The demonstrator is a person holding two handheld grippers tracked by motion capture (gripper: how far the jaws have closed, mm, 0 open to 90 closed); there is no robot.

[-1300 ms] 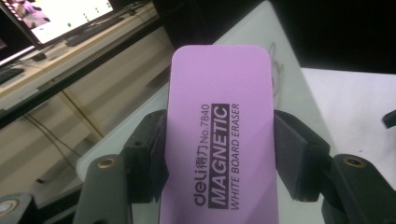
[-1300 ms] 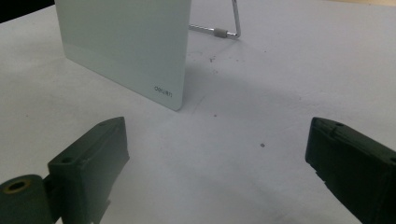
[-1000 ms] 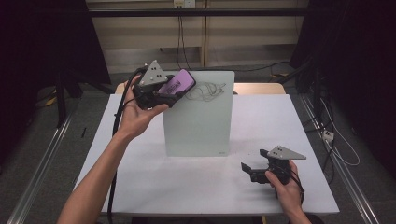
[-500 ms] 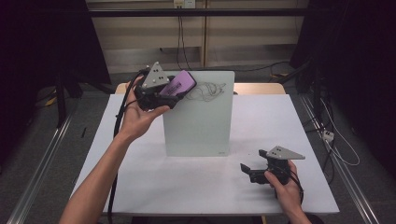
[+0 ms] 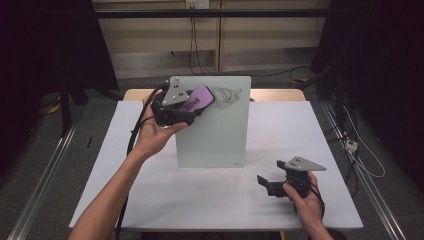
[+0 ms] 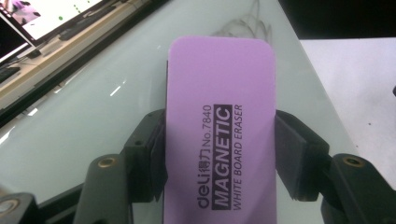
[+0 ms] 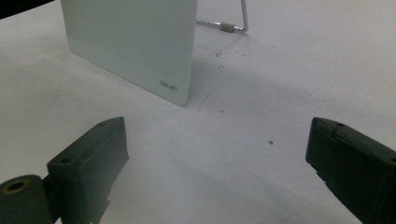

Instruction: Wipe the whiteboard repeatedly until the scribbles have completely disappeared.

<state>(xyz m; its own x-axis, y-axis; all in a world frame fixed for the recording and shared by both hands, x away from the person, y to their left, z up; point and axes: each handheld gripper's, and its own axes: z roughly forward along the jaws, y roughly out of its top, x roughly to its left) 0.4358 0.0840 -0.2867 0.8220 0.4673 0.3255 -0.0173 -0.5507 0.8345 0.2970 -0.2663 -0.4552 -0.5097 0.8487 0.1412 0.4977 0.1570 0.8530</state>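
The eraser point(image 6: 219, 135), a purple block printed "MAGNETIC WHITE BOARD ERASER", sits clamped between the two black jaws of the left gripper point(image 5: 187, 107), which squeeze its long sides. Its far end pokes out past the jaw tips and lies against the upper left part of the glass board point(image 5: 215, 125). Just beyond that end, in the left gripper view, thin dark scribbles point(image 6: 247, 21) mark the board near its top edge. The left hand point(image 5: 152, 132) holds this gripper up off the table point(image 5: 115, 165), and a black cable point(image 5: 132, 140) drops from it beside the forearm.

The board stands upright near the middle of the white table, leaning back a little on a wire stand point(image 7: 231, 23) behind it. It is the one thing between the two grippers.

The right gripper point(image 5: 267, 185) rests low on the table, ahead of the board's lower right corner point(image 7: 180, 95) and apart from it. Its jaws are spread wide with nothing between them but bare tabletop. The right hand point(image 5: 305, 197) grips it from behind. A few dark specks point(image 7: 219, 58) lie on the table past its jaws, near the stand.
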